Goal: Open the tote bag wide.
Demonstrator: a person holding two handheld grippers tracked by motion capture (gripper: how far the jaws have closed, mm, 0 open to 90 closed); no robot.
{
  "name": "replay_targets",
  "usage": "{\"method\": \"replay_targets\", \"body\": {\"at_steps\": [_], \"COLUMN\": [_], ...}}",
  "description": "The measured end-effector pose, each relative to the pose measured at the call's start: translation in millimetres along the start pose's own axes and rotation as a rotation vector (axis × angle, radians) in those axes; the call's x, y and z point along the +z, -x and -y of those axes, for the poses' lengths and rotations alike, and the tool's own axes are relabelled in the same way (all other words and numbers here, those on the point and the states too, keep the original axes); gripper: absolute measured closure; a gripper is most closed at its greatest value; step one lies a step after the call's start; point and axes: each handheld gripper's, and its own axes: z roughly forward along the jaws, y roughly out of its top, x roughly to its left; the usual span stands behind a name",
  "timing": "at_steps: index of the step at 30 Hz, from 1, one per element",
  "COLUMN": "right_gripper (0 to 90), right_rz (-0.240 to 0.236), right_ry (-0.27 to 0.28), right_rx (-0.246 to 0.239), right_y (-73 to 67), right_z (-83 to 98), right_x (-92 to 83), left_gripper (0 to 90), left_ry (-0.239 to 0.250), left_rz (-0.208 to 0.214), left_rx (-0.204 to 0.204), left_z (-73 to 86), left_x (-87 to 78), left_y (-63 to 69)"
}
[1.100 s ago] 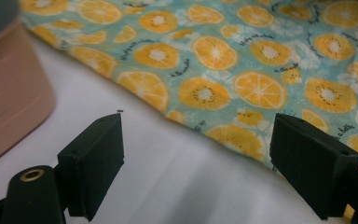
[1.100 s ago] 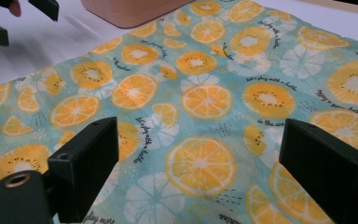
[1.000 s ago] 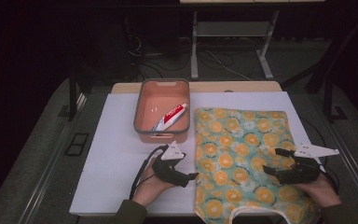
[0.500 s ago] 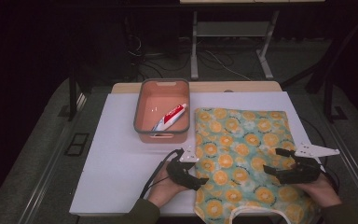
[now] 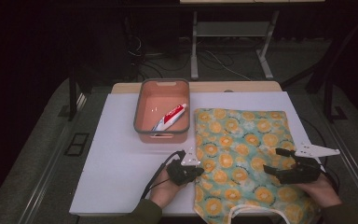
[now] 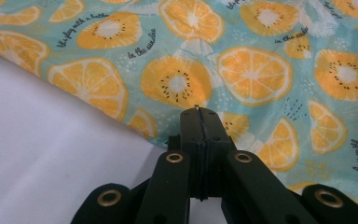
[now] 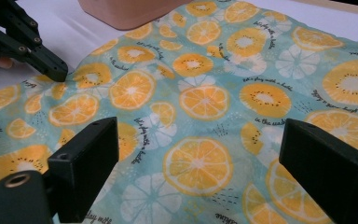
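A teal cloth bag [image 5: 242, 135] printed with orange slices lies flat on the right half of the white mat [image 5: 116, 158]. My left gripper [image 5: 199, 171] sits at the bag's left edge. Its jaws have just been closing and now stand pressed together [image 6: 199, 110] with a thin bit of the fabric [image 6: 261, 70] at their tips. In the right gripper view the same black tip [image 7: 59, 73] touches the slightly raised edge of the bag [image 7: 205, 100]. My right gripper [image 5: 273, 161] hovers open over the bag's right part, jaws wide apart [image 7: 200, 140], nothing between them.
A salmon bin [image 5: 140, 109] holding a red and white toothpaste tube [image 5: 170, 116] stands behind the bag's left corner; its wall [image 7: 121, 11] is close in the right gripper view. The bag's pale handle [image 5: 251, 212] loops at the near table edge.
My left gripper has moved right and a little down to the bag's left edge, and its jaws have gone from open to shut. The right gripper has kept still.
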Motion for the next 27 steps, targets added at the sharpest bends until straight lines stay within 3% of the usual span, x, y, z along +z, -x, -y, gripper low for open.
{"method": "replay_targets", "body": {"at_steps": [4,8,12,14,16,17,18,20,23,27], "right_gripper": [11.5,11.5,11.5,11.5,11.5,11.5,11.5,11.5,11.5,11.5], "right_rz": [0.001,0.002,0.004,0.004,0.004,0.004,0.004,0.005,0.006,0.008], "right_ry": [0.001,0.0,-0.001,-0.001,0.0,0.0,0.002,0.002,0.003,0.0], "right_rx": [0.0,-0.001,-0.001,0.0,-0.002,-0.002,-0.006,-0.007,-0.008,-0.008], "right_y": [0.2,0.3,0.6,0.9,0.7,0.7,0.0,-0.3,-0.3,-0.3], "right_z": [0.0,0.1,0.2,0.2,0.1,0.1,0.1,0.0,0.0,0.1], "right_x": [0.0,0.0,0.0,0.2,0.0,0.0,-0.4,-0.7,-0.6,-0.3], "left_gripper": [89.4,89.4,89.3,87.2,73.2,73.2,60.7,51.5,43.9,33.6], "left_ry": [0.011,0.02,0.06,0.061,0.062,0.068,0.075,0.087,0.078,0.099], "left_rz": [-0.052,-0.131,-0.13,-0.13,-0.137,-0.136,-0.133,-0.122,-0.112,-0.073], "left_rx": [0.013,-0.008,-0.066,-0.083,-0.09,-0.1,-0.117,-0.133,-0.117,-0.15], "left_z": [-10.9,-20.8,-22.9,-21.9,-22.1,-22.5,-22.6,-22.0,-18.5,-7.9], "left_x": [0.8,7.2,11.2,11.1,9.6,7.4,3.4,-3.8,-17.7,-36.0], "left_y": [-14.2,-41.6,-60.7,-60.9,-60.1,-59.7,-58.9,-55.9,-46.7,-34.9]}}
